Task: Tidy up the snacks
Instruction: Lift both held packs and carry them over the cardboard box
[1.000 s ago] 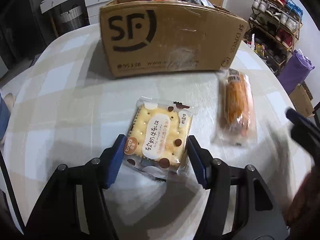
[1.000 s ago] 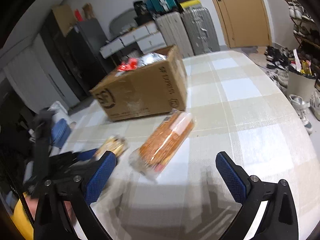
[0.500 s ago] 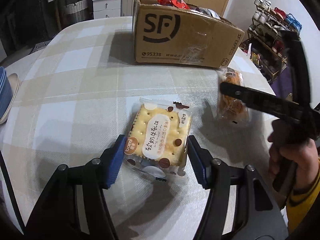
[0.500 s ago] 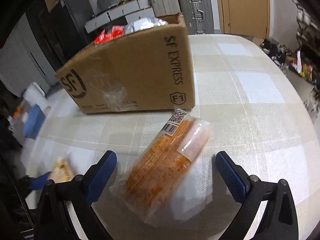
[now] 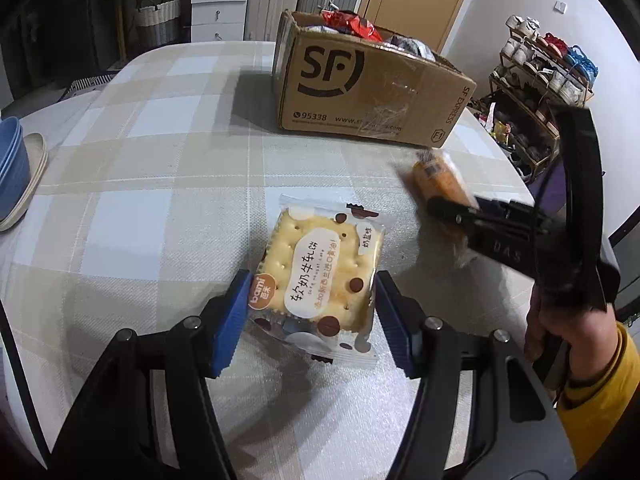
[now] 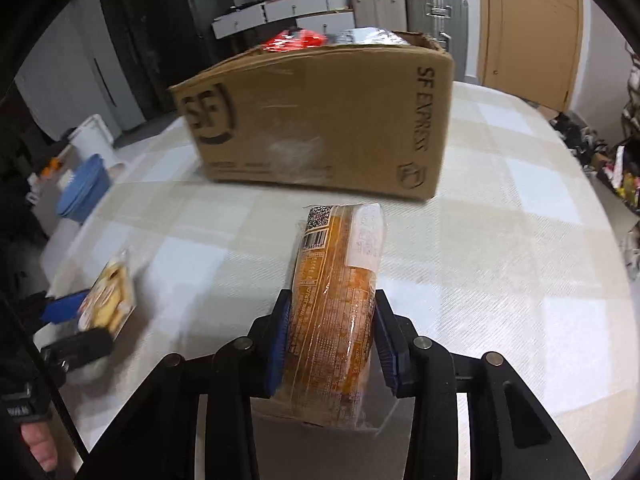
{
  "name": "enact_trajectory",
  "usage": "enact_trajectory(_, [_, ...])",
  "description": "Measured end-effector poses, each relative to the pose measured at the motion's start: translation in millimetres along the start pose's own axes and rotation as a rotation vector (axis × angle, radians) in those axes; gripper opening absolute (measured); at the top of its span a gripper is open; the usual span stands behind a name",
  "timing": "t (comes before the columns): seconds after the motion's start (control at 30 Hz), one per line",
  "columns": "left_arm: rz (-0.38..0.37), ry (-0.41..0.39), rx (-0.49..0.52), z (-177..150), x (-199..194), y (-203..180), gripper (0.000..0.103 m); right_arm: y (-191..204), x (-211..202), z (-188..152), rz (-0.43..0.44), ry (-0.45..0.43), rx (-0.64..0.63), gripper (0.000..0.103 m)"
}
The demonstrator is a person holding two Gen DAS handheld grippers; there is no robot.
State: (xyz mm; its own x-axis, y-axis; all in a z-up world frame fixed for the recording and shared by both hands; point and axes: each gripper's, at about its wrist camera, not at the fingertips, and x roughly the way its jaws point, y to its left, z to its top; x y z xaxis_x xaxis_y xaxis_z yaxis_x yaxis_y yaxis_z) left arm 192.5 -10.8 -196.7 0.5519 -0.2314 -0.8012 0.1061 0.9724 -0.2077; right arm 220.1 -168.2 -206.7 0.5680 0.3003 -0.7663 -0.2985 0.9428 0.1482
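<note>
My left gripper (image 5: 310, 312) is shut on a square yellow cracker packet (image 5: 316, 276), blue pads pressing both its sides, held over the checked tablecloth (image 5: 160, 168). My right gripper (image 6: 330, 344) is shut on a long orange snack packet (image 6: 336, 304), which also shows blurred in the left wrist view (image 5: 438, 178). The brown SF cardboard box (image 5: 368, 92) stands open beyond both, with red and silver snack bags inside; it also shows in the right wrist view (image 6: 320, 124). The cracker packet shows at the left in the right wrist view (image 6: 106, 300).
Blue bowls on a plate (image 5: 14, 172) sit at the table's left edge, also seen in the right wrist view (image 6: 82, 188). A shoe rack (image 5: 548, 68) stands off the right side. Suitcases and drawers stand behind the table.
My right gripper has closed on the orange packet, which now lies straight between its pads. My left gripper still holds the cracker packet and has drawn back from the box.
</note>
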Motion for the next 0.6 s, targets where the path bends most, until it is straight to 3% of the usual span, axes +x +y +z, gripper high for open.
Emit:
enact_trajectory(0.37, [-0.003,-0.034,-0.014,-29.8,-43.2,22.4,0.058,33.0,-43.7,-42.8,0.262,-0.056,0.027,0.038])
enact_trajectory(0.6, [-0.02,-0.052,-0.013,-42.5,-64.7,22.4,0.058,42.5,-86.0,-63.2,0.36,-0.132,0.058,0.038])
